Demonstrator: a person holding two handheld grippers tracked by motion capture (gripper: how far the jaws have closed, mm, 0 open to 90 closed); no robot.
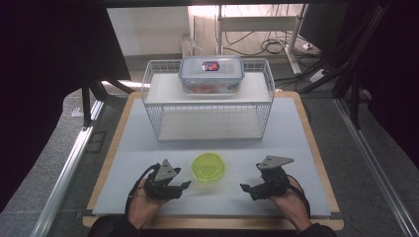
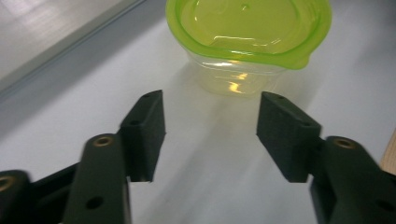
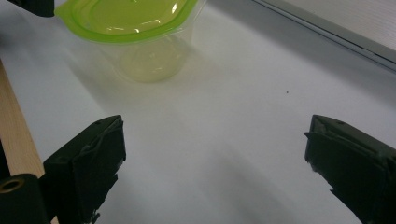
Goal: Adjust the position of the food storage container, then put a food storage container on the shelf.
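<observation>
Near the front edge of the tabletop [image 1: 296,128], roughly midway between its left and right sides, stands a small clear tub [image 1: 208,168] with a lime-green lid [image 2: 250,28] seated on it; through its see-through wall nothing can be made out inside. Left of the tub the left gripper [image 1: 184,184] hovers with its jaws partly apart and nothing between them, the tub just ahead of its pads [image 2: 144,126] in the left gripper view. To the right, the right gripper [image 1: 244,187] points toward the tub from well apart, its jaws spread wide and empty, as the right gripper view shows with bare tabletop between the two pads [image 3: 93,158]. Farther back, toward the rear edge, sits a white wire basket [image 1: 153,111] with a flat white shelf [image 1: 163,94] across its top. On that shelf rests a rectangular clear storage box [image 1: 211,74] with a blue-edged snap lid; something orange lies inside it, too blurred to name, and a dark label with red marks the lid.
</observation>
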